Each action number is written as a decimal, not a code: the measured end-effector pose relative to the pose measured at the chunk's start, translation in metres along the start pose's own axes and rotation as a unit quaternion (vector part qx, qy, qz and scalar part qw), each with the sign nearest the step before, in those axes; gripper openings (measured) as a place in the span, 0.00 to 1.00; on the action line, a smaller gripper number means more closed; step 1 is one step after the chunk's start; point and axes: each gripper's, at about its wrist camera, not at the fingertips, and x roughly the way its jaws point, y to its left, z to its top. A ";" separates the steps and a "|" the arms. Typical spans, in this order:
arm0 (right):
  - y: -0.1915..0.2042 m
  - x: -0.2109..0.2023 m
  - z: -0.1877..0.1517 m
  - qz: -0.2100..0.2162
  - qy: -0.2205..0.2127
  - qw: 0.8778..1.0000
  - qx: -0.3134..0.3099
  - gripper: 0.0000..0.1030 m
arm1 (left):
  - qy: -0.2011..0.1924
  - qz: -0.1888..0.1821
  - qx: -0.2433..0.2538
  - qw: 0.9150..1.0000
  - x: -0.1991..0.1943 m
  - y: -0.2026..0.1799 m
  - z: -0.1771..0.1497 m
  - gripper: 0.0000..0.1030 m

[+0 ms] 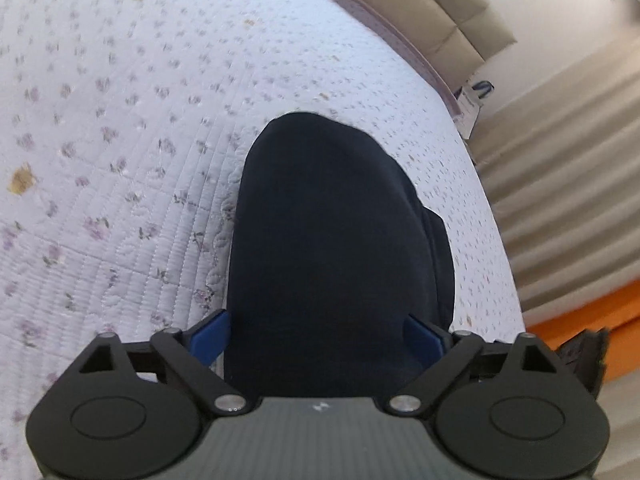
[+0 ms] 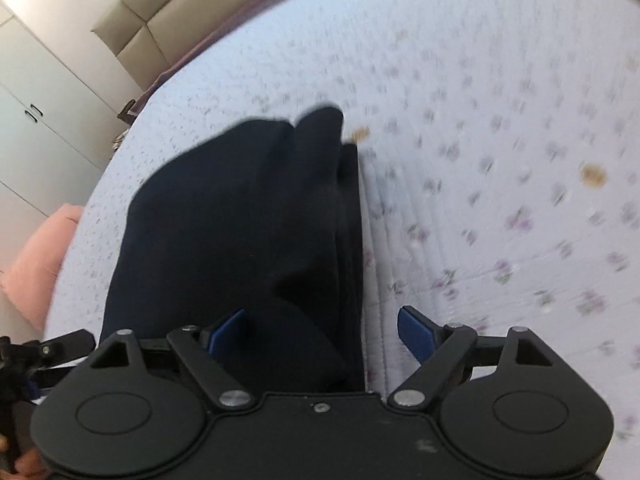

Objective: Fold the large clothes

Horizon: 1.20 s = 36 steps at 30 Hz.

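A dark navy garment lies folded in a long narrow stack on the floral quilted bedspread. My left gripper is open, its blue fingers spread on either side of the garment's near end. In the right wrist view the same garment lies lengthwise with layered edges along its right side. My right gripper is open over the garment's near right edge, its left finger above the cloth and its right finger above the quilt.
A beige padded headboard runs along the far side of the bed. Curtains and an orange surface lie right of the bed. White cupboards and a pink cushion are at the left.
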 end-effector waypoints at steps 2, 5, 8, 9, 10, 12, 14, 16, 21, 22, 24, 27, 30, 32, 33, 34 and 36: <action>-0.009 0.011 0.000 0.032 0.016 0.999 0.016 1.00 | 0.025 -0.018 -0.036 0.999 0.015 0.015 0.003 0.93; -0.011 0.015 0.001 0.056 0.010 0.998 0.002 1.00 | 0.053 -0.057 -0.093 0.993 0.037 0.038 0.001 0.92; -0.005 0.020 0.001 0.082 0.021 0.996 -0.007 0.88 | 0.045 -0.083 -0.107 0.990 0.045 0.042 0.003 0.92; -0.003 0.023 0.000 0.089 0.023 0.996 -0.007 0.86 | 0.046 -0.085 -0.107 0.990 0.047 0.041 0.004 0.90; 0.000 0.023 -0.002 0.088 0.015 0.996 -0.008 0.82 | 0.044 -0.083 -0.106 0.990 0.049 0.039 0.005 0.88; 0.004 0.023 -0.008 0.082 0.000 0.997 -0.006 0.72 | 0.037 -0.073 -0.095 0.992 0.048 0.035 0.006 0.73; 0.010 0.017 -0.013 0.079 -0.011 0.997 -0.007 0.59 | 0.028 -0.078 -0.085 0.993 0.043 0.032 0.004 0.63; 0.019 0.010 -0.014 0.074 -0.020 0.997 -0.019 0.51 | 0.015 -0.096 -0.070 0.993 0.032 0.031 0.002 0.54; 0.056 -0.024 -0.017 0.091 -0.039 0.994 -0.047 0.48 | -0.017 -0.150 -0.010 0.989 -0.015 0.011 -0.002 0.52; 0.066 -0.032 -0.021 0.092 -0.042 0.993 -0.053 0.48 | -0.020 -0.157 0.000 0.987 -0.029 0.010 -0.003 0.52; 0.085 -0.052 -0.032 0.103 -0.049 0.992 -0.057 0.48 | -0.025 -0.166 0.007 0.986 -0.061 0.012 -0.008 0.52; 0.118 -0.076 -0.055 0.122 -0.055 0.989 -0.058 0.47 | -0.029 -0.166 0.010 0.986 -0.113 0.023 -0.019 0.52; 0.154 -0.094 -0.085 0.129 -0.048 0.988 -0.073 0.47 | -0.023 -0.152 0.012 0.988 -0.163 0.035 -0.030 0.52; 0.173 -0.101 -0.108 0.139 -0.037 0.987 -0.069 0.47 | -0.017 -0.138 0.015 0.990 -0.197 0.044 -0.042 0.52; 0.181 -0.103 -0.120 0.143 -0.031 0.987 -0.066 0.47 | -0.014 -0.130 0.020 0.991 -0.210 0.048 -0.047 0.52; 0.189 -0.105 -0.131 0.145 -0.026 0.987 -0.063 0.47 | -0.011 -0.122 0.027 0.992 -0.223 0.053 -0.053 0.52; 0.205 -0.106 -0.156 0.141 -0.017 0.988 -0.062 0.47 | -0.004 -0.114 0.031 0.993 -0.245 0.065 -0.063 0.53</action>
